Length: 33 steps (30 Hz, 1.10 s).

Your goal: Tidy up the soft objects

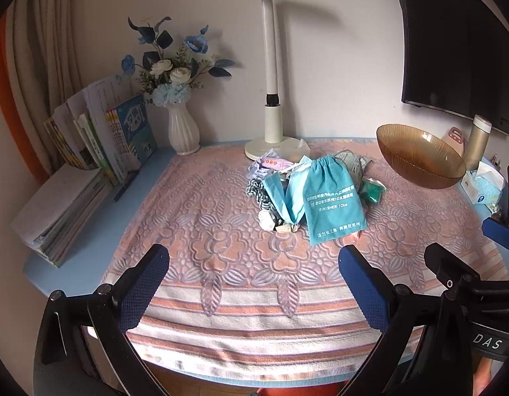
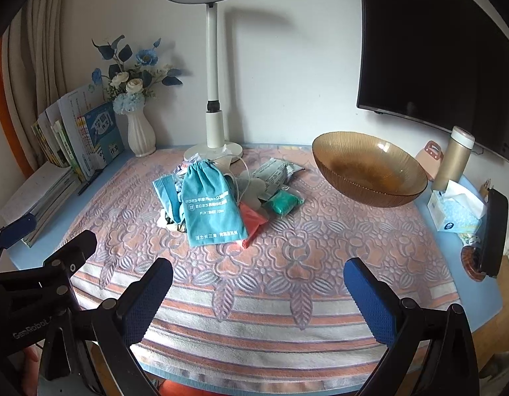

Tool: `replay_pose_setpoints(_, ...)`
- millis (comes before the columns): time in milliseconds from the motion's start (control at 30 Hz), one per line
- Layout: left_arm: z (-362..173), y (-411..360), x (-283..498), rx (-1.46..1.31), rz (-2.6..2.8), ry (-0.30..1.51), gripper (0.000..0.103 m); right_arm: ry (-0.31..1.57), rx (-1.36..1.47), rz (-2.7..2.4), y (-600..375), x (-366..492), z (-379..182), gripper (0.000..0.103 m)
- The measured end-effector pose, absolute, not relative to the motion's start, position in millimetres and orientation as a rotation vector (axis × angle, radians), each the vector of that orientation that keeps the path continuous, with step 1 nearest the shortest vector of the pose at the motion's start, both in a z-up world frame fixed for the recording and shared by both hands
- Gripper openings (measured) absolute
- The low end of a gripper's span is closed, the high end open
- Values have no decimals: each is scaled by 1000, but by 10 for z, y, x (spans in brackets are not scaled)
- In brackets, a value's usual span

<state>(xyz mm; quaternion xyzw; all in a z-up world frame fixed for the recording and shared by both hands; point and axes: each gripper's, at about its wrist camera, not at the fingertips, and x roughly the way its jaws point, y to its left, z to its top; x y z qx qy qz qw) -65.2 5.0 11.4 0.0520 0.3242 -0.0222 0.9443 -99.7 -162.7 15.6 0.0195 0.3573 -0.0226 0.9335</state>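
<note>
Tongs (image 2: 258, 292) apart; pouch (image 2: 212, 203) "FINISHER 10km"

A home study corner — a towel-covered desk (image 2: 479, 310) against the wall, with schoolbooks (image 2: 86, 142) at its left edge, a flower vase (image 2: 140, 137), a reading lamp (image 2: 213, 99) and curtains (image 2: 33, 52).
</note>
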Motion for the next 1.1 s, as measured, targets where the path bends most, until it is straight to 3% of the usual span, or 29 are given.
replay_pose_setpoints(367,-310,41,-275,77,-81,777,102,855,55,-69,-1647,-630,-249,103)
replay_pose_setpoints(1100,-244,90,-344,75,-54,781,102,863,81,-76,-1627,-693,-231,103)
